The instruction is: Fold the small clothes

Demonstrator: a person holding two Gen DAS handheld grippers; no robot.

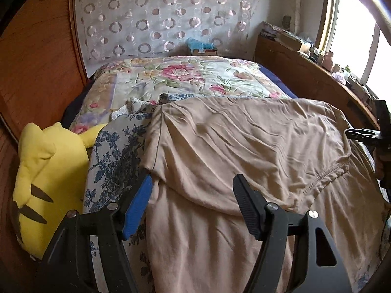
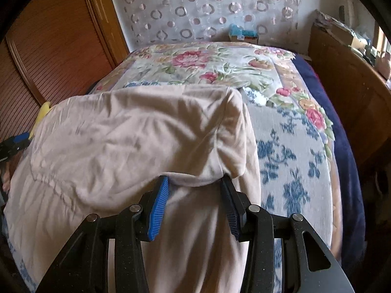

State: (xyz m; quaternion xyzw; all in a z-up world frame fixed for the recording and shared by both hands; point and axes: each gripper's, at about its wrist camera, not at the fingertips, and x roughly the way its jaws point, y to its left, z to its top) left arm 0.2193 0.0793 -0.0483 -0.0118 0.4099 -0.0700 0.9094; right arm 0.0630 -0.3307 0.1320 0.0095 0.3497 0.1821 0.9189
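A beige garment point(image 1: 232, 151) lies on the bed, its upper part doubled over the lower part, with a hem running along the right. It also shows in the right wrist view point(image 2: 127, 141). My left gripper point(image 1: 193, 183) is open just above the fold's near edge, with the blue pad at the garment's left edge and the black pad on the cloth. My right gripper point(image 2: 194, 180) is open with its jaws wide, and a bunched corner of the folded layer sits between the fingertips. The right gripper also shows at the far right of the left wrist view point(image 1: 366, 134).
A yellow plush toy point(image 1: 46, 178) lies at the bed's left edge. A blue-and-white patterned cloth point(image 2: 290, 161) and a floral quilt point(image 1: 176, 78) cover the bed. A wooden wardrobe point(image 2: 48, 56) stands on the left. A cluttered wooden shelf point(image 1: 305, 66) runs along the right under the window.
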